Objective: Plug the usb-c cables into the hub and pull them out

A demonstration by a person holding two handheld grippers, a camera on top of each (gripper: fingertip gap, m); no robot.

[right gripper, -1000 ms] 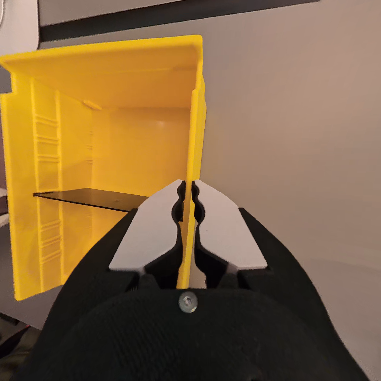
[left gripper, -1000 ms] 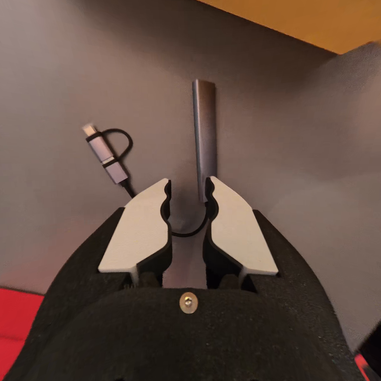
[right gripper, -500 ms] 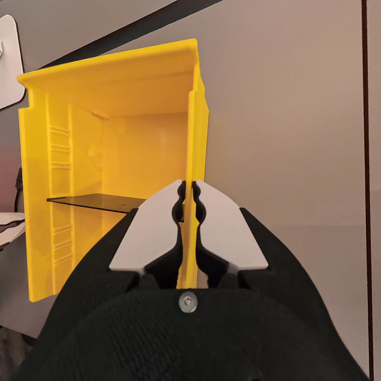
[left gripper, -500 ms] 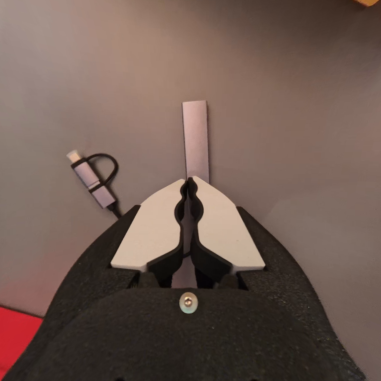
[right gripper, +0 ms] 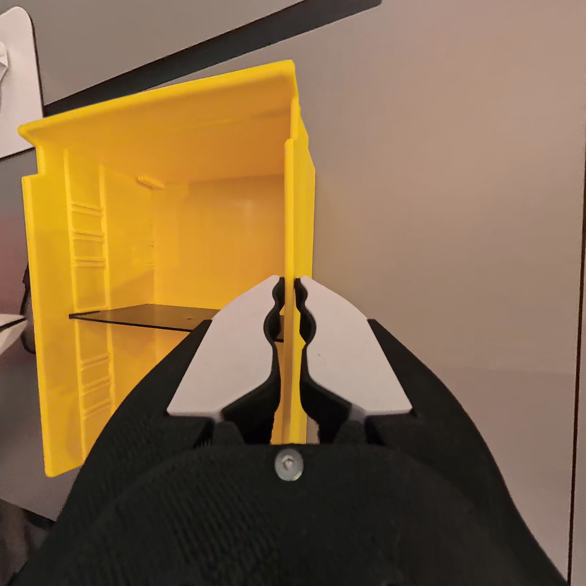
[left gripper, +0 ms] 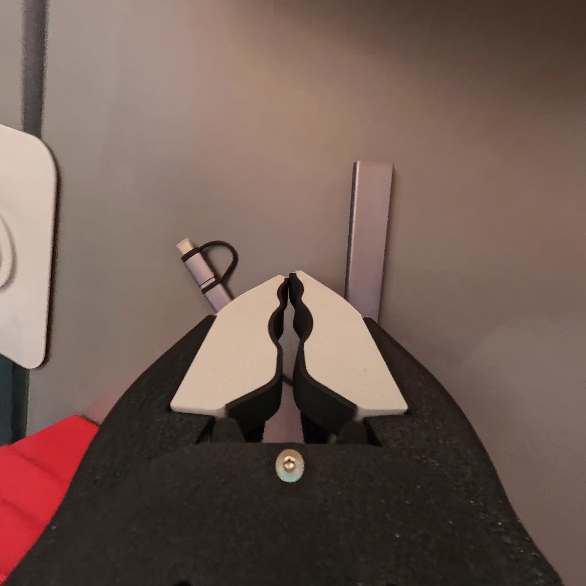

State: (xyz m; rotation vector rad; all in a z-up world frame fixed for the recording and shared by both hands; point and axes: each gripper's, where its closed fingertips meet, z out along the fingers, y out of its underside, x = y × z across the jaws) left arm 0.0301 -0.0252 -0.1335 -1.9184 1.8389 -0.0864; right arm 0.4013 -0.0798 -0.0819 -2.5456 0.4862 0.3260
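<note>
Hub [left gripper: 369,234]: slim grey metal bar lying flat on the grey table [left gripper: 475,190], just right of and beyond the left claw's tips, not between them.
Left claw [left gripper: 289,280]: fingers pressed together at the tips; a thin dark cord shows low in the gap between them, but whether it is pinched I cannot tell.
Plug [left gripper: 203,274]: grey connector with a pale tip and a black tether loop, on the table just left of the left claw, its tail end hidden behind the left finger; it points away and sits apart from the hub.
Right claw [right gripper: 289,280]: clamped on the side wall of a yellow bin [right gripper: 190,206] that has a dark shelf inside; no cable or hub in this view.
Far left: white rounded plate [left gripper: 25,253] at the table edge.
Progress: judging by the free plug, nothing is plugged in; insertion and pull-out both remain, and the right claw is occupied with the bin.
</note>
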